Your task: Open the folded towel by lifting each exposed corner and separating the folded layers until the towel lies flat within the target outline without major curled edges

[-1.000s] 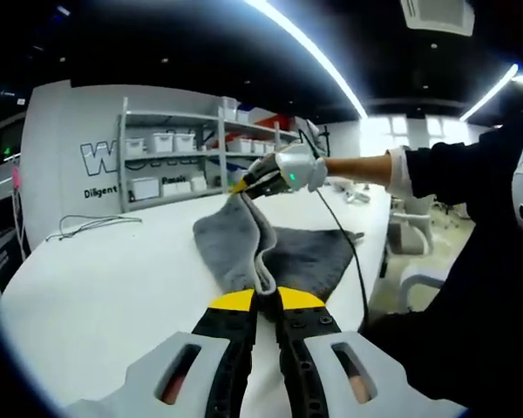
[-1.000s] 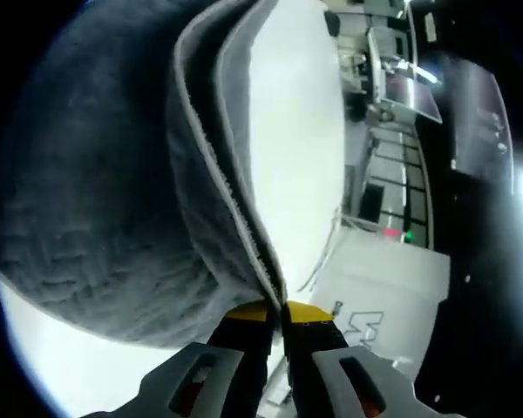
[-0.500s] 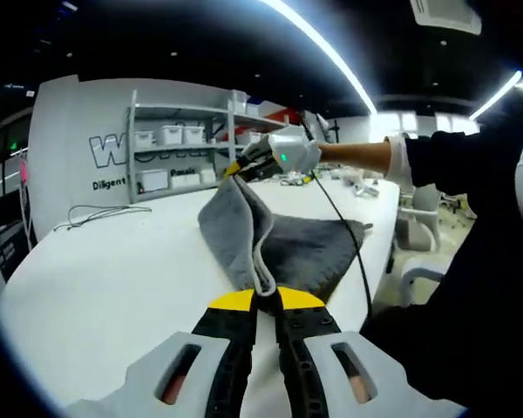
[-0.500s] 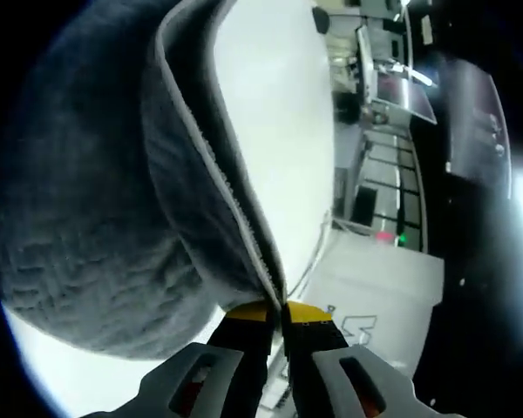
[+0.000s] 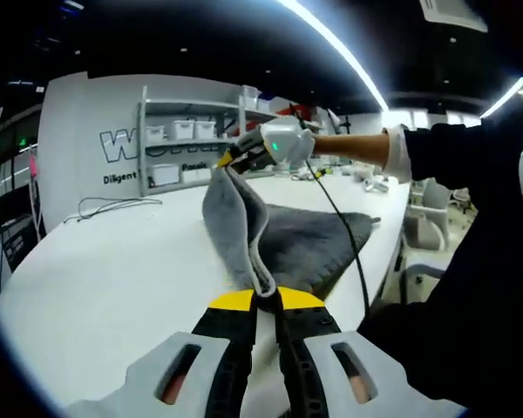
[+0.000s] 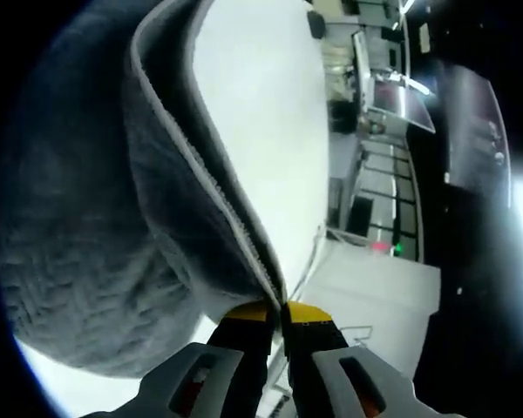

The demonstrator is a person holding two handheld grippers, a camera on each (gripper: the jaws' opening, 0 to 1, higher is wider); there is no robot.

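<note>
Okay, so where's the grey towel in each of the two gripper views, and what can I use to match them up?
Left gripper view: the grey towel runs up the centre, from the left gripper to the right gripper, part draped on the white table.
Right gripper view: the towel fills the left half, its edge pinched in the right gripper.
Shared landmark: the pale piped edge of the towel, leading into each gripper.
</note>
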